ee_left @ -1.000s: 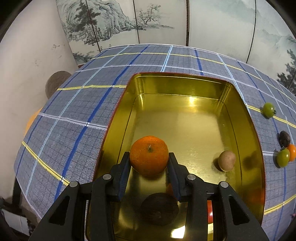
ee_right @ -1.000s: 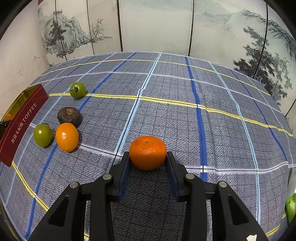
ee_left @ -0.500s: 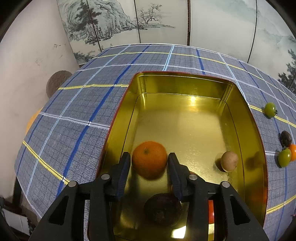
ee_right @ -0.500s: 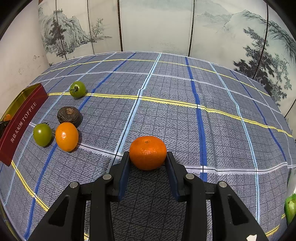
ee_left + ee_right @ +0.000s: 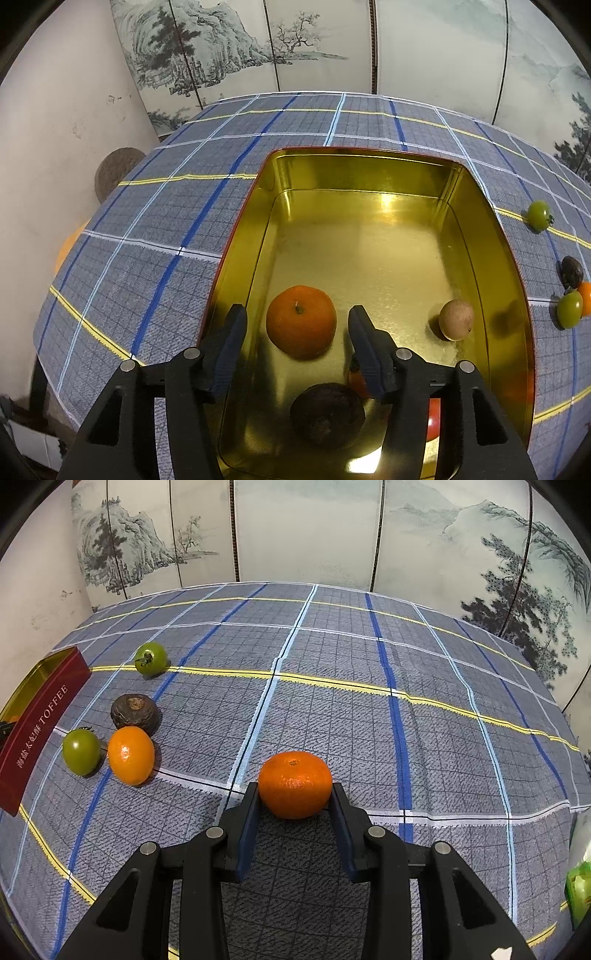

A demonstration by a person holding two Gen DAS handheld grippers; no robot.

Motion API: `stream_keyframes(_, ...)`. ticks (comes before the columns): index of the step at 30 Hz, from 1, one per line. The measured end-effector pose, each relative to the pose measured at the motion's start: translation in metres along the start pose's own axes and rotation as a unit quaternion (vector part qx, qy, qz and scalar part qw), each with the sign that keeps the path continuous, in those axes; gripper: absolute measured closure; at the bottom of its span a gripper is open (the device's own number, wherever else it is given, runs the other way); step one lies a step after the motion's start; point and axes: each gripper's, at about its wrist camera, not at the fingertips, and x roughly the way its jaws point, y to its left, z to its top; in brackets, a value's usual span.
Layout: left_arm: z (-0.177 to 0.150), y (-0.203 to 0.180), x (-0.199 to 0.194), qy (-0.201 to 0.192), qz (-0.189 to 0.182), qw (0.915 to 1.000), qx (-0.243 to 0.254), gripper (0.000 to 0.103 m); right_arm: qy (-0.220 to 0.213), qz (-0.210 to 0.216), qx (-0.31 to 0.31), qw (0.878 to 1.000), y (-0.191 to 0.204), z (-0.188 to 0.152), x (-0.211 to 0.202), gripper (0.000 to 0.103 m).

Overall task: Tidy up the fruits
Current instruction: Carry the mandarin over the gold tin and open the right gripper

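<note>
In the left wrist view my left gripper (image 5: 297,328) is open above the gold tin (image 5: 369,162). A tangerine (image 5: 301,321) lies on the tin floor between the fingers, touching neither. The tin also holds a tan round fruit (image 5: 456,319), a dark brown fruit (image 5: 327,413) and red fruit partly hidden by the right finger. In the right wrist view my right gripper (image 5: 295,805) is shut on a second tangerine (image 5: 294,784) just above the cloth.
On the plaid cloth right of the tin lie two green tomatoes (image 5: 81,751) (image 5: 150,659), a dark brown fruit (image 5: 135,712) and a small orange (image 5: 131,755). The tin's red side (image 5: 40,723) reads TOFFEE. A green object (image 5: 578,890) sits at the right edge.
My left gripper opened and let go of the tangerine, which now rests on the tin floor. The right gripper has stayed still with its tangerine.
</note>
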Motion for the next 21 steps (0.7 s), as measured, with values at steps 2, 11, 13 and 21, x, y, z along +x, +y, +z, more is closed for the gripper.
stream_keyframes(2,0.0,-0.001,-0.001,-0.001,-0.001,1.0,-0.001,0.043,0.0,-0.001,-0.002,1.0,0.001,0.001,0.0,0.069)
stream_keyframes(11,-0.001,-0.006,-0.002,-0.007,-0.005,0.9999,0.005,0.036,-0.009,0.006,-0.015,1.0,0.014,0.011,-0.012,0.069)
stream_keyframes(13,-0.001,-0.007,-0.002,-0.008,-0.007,0.9999,0.005,0.035,-0.012,0.01,-0.022,1.0,0.02,0.014,-0.016,0.069)
stream_keyframes(21,-0.002,-0.006,-0.003,-0.008,-0.014,0.9999,0.001,0.034,-0.026,0.049,-0.067,0.996,0.064,0.031,-0.03,0.069)
